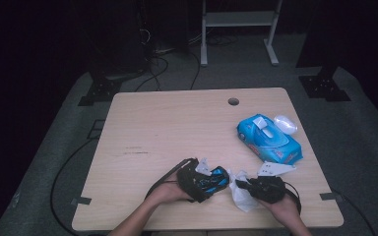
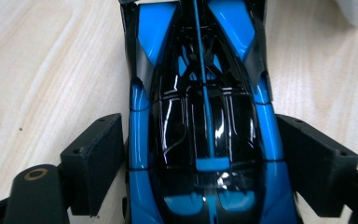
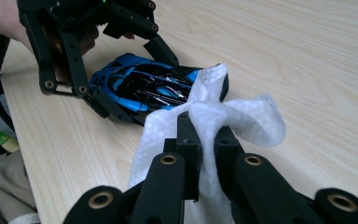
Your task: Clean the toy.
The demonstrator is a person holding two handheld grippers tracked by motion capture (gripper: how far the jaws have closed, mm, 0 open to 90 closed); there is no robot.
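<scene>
Left gripper view: car (image 2: 205, 130) between gripper (image 2: 200, 158) jaws.

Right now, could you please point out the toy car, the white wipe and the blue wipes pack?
toy car (image 2: 205, 135), left gripper view, glossy black canopy.
white wipe (image 3: 247, 119), right gripper view, its bunched upper fold.
blue wipes pack (image 1: 275, 145), high view, its blue top.

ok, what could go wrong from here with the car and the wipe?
1. The left gripper has its fingers either side of the toy car with a gap at the left one; a push from the wipe could slide the car.
2. The right gripper pinches just a fold, and the loose rest could snag on the left gripper.
3. Both grippers work near the table front edge, so the car could go off.
</scene>
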